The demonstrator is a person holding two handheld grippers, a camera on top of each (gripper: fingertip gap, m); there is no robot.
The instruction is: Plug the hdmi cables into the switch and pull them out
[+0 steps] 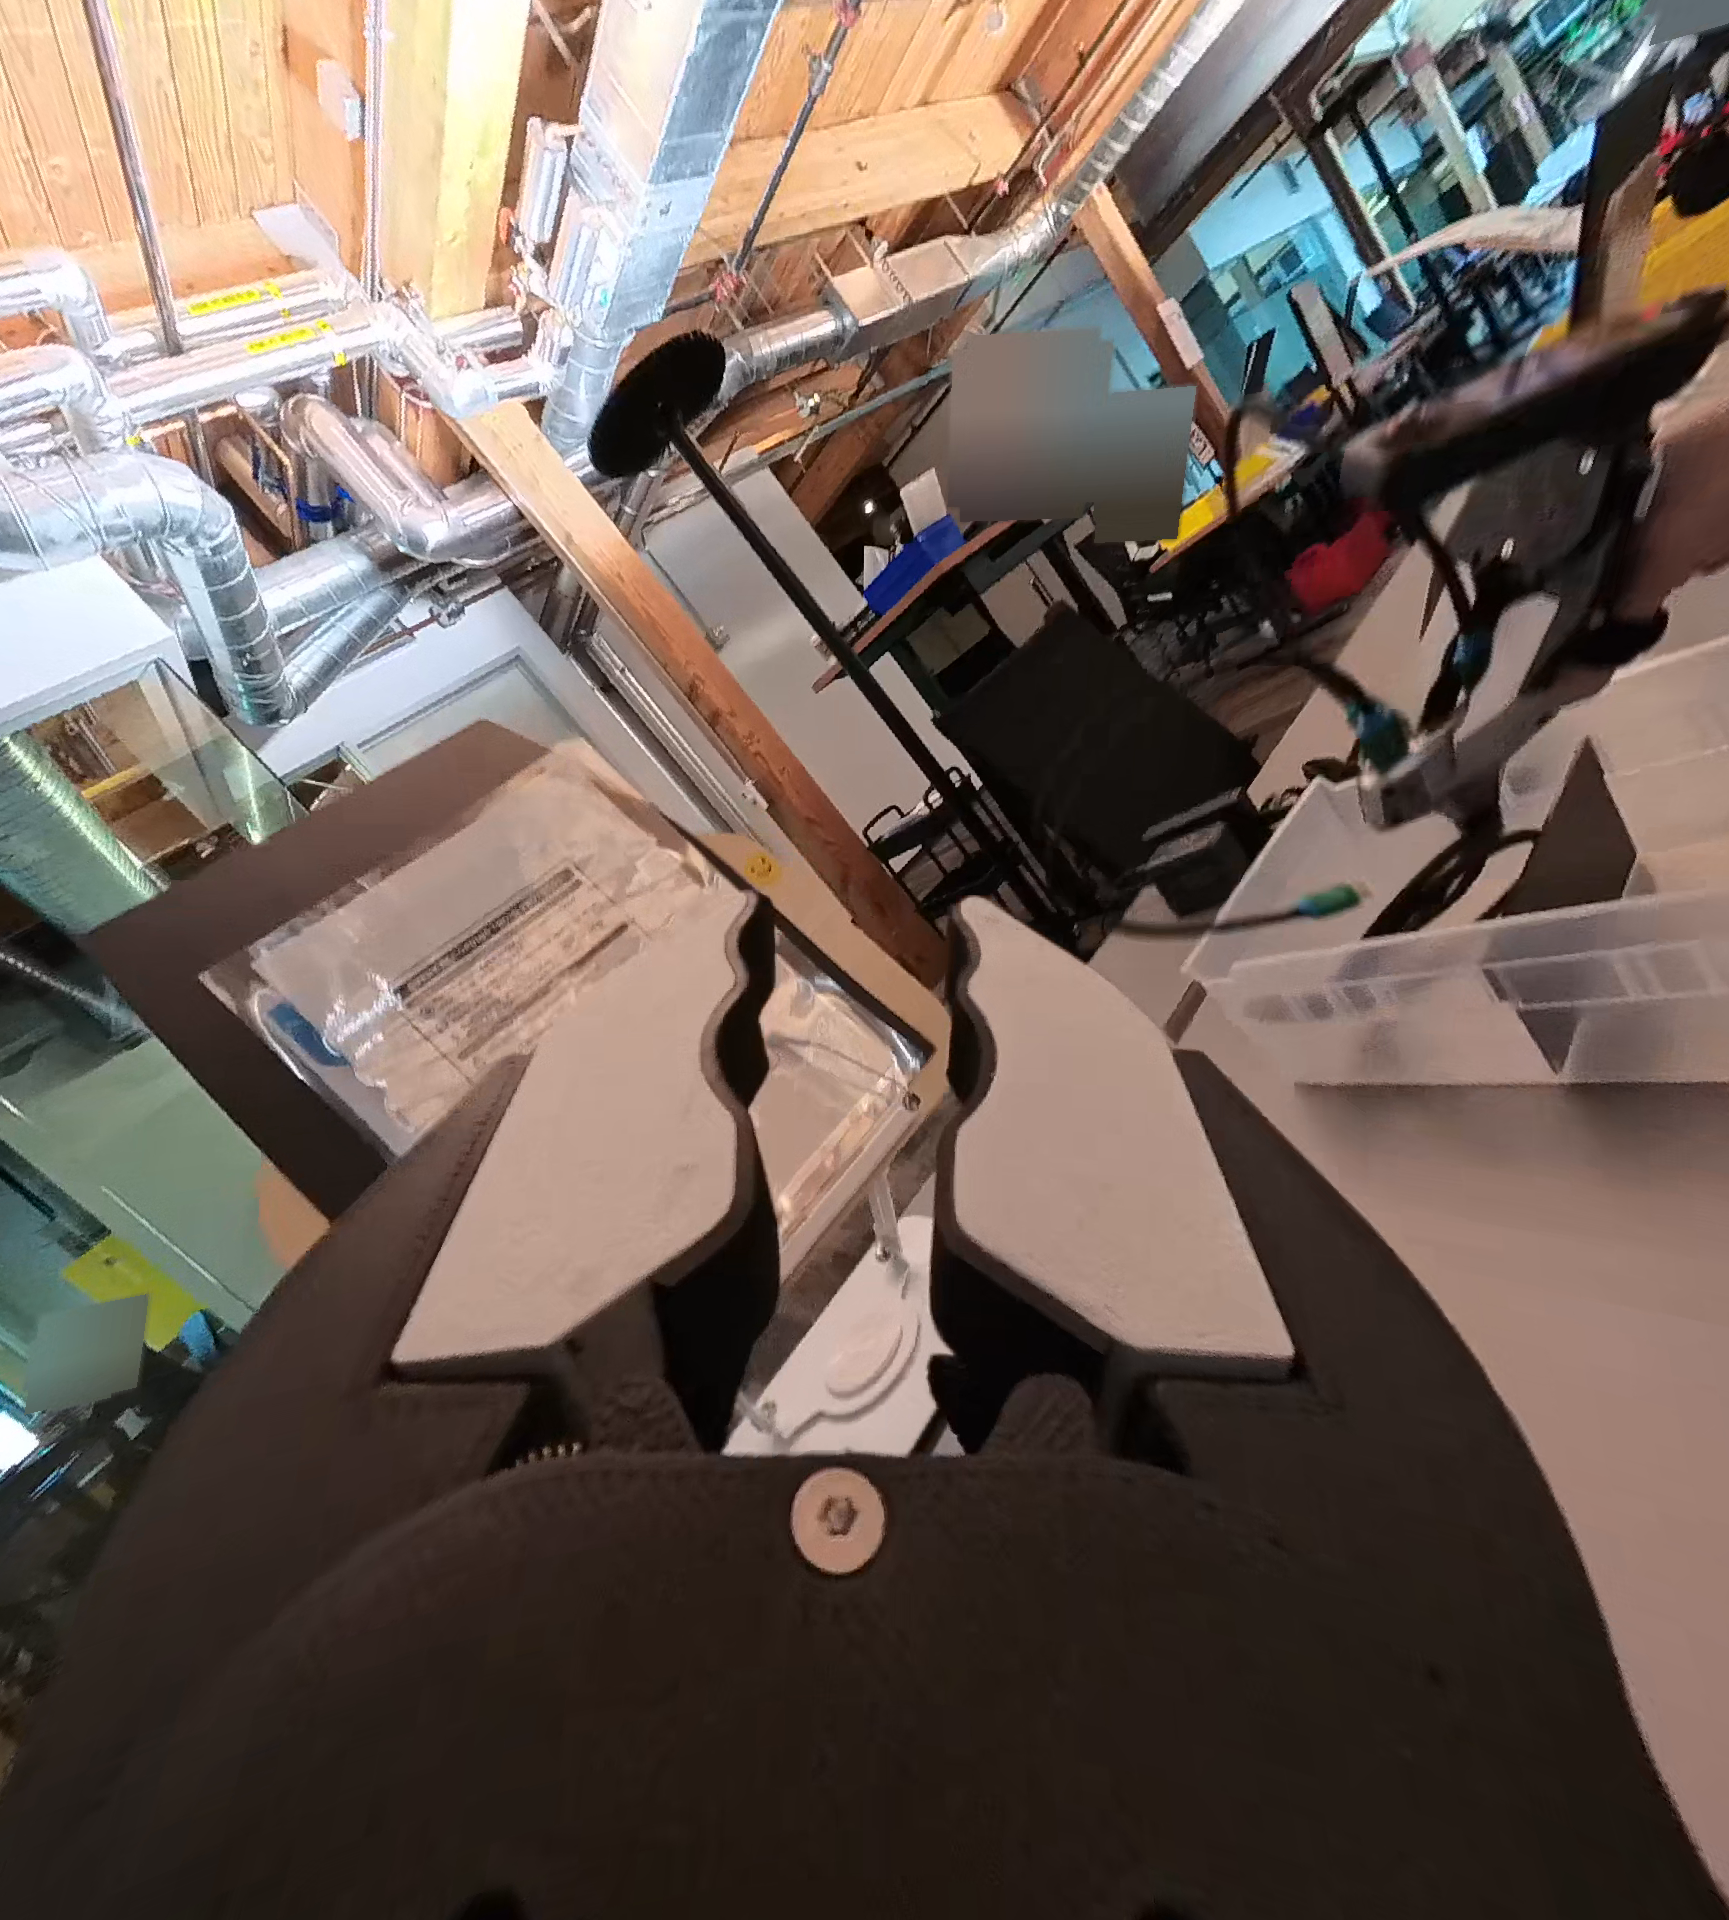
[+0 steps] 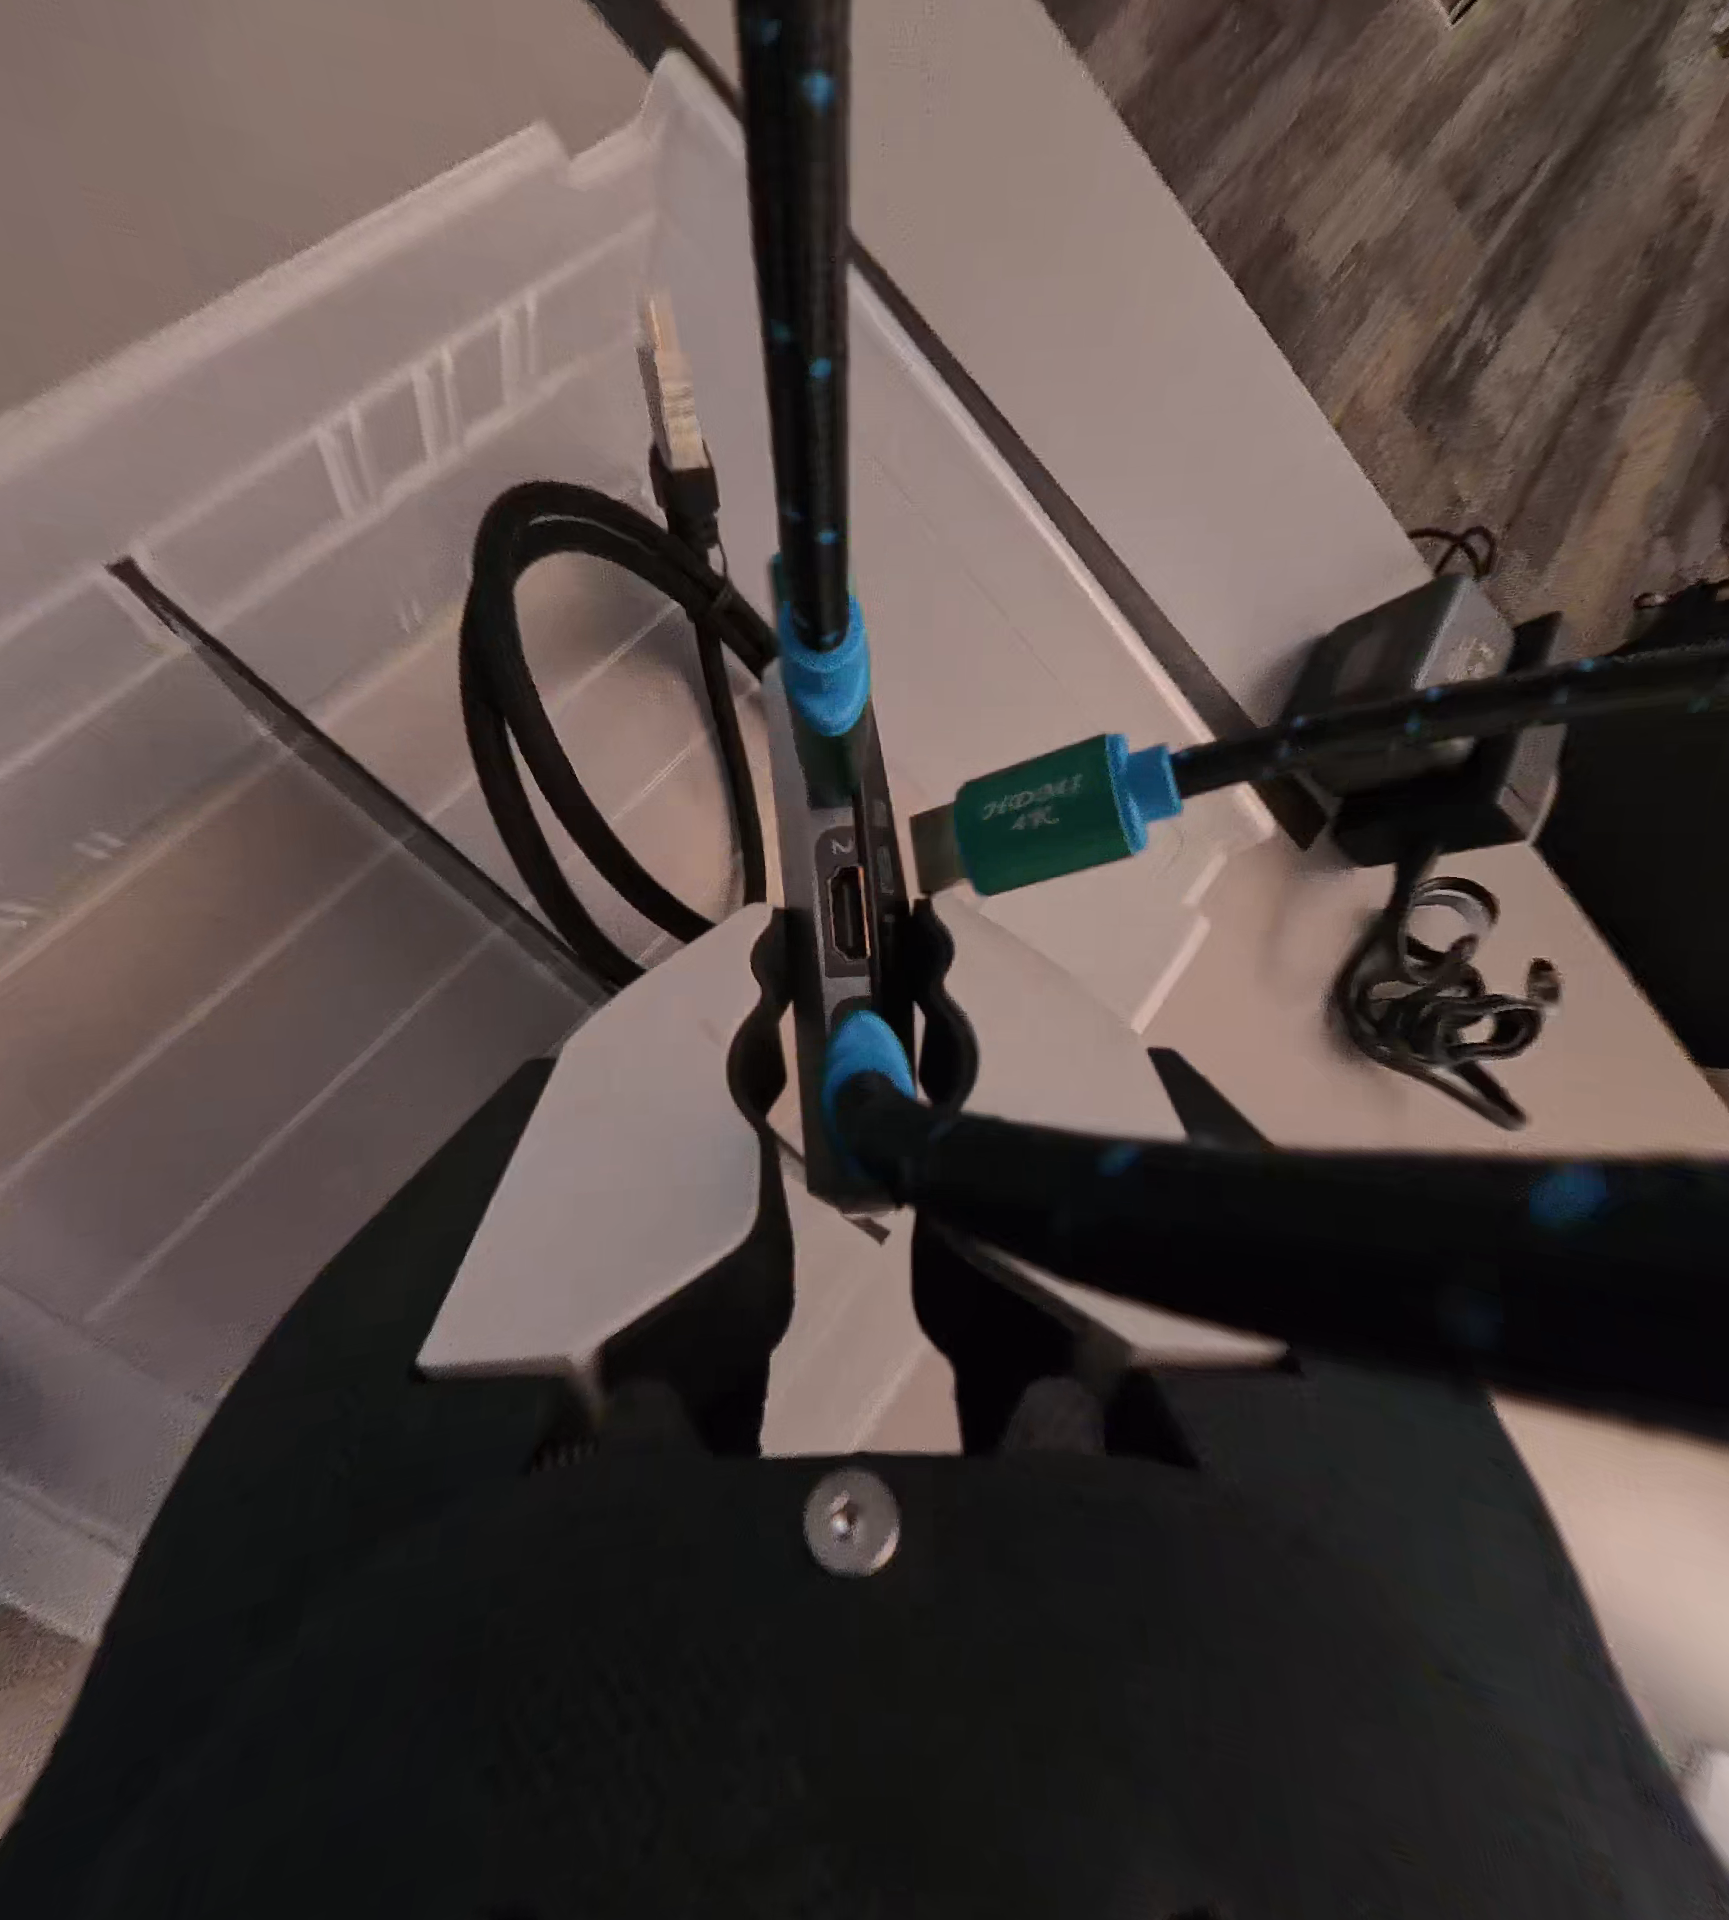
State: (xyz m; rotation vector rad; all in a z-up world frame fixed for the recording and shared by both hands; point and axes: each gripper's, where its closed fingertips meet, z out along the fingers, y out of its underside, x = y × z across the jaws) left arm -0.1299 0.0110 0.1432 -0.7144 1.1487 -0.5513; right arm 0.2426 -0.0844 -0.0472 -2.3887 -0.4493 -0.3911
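My right gripper is shut on the grey HDMI switch and holds it on edge above the table. Two black braided cables with blue collars are plugged in, one at the far port and one at the near port. The middle port is empty. A free green HDMI plug hangs just right of the switch, its metal tip pointing at it. My left gripper is open and empty, tilted upward. In the left wrist view the switch and the green plug show at the upper right.
Clear plastic bins lie to the left, with a coiled black cable beside them. A black adapter box and a tangled thin cable sit at the right on the white table. A clear-topped box stands ahead of the left gripper.
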